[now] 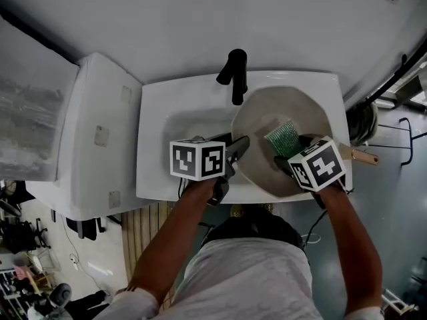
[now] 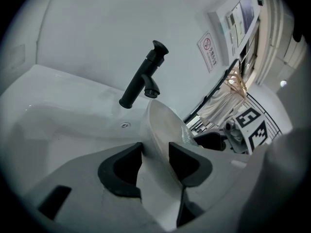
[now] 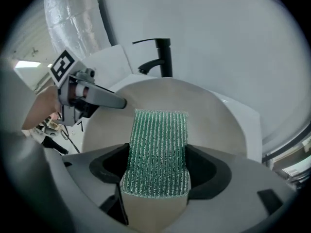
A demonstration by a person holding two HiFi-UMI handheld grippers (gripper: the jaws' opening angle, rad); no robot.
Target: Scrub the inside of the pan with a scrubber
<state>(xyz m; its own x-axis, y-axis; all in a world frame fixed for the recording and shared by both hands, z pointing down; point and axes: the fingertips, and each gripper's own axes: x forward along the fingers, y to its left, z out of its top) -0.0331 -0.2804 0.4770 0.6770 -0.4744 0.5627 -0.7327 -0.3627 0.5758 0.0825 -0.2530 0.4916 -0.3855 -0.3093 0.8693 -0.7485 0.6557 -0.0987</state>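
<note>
2 grippers share the job. The left gripper [image 2: 155, 155] is clamped on the rim of the pan [image 2: 163, 123], with 1 pad inside the thin wall and 1 outside. It holds the pan tilted in the sink [image 1: 175, 105], beside the black faucet [image 1: 235, 75]. The right gripper [image 3: 158, 168] is clamped on the green scrubber [image 3: 158, 147], which sticks out ahead of the jaws over the pan's pale inner surface.

The step in hand looks like the scrubbing itself, at or just before contact. I cannot tell whether the scrubber actually presses on the pan. The next move probably calls for pushing the scrubber's free end flat against the inside and sweeping it round, while the left grip stops the pan turning or sliding.

Only the head view shows the whole layout: the pan sits at the sink's right, and its wooden handle [image 1: 363, 156] points past the sink's right edge. Only the left gripper view shows how the rim sits between the pads. Only the right gripper view shows the scrubber's ribbed weave and how much of it is pinched.
</note>
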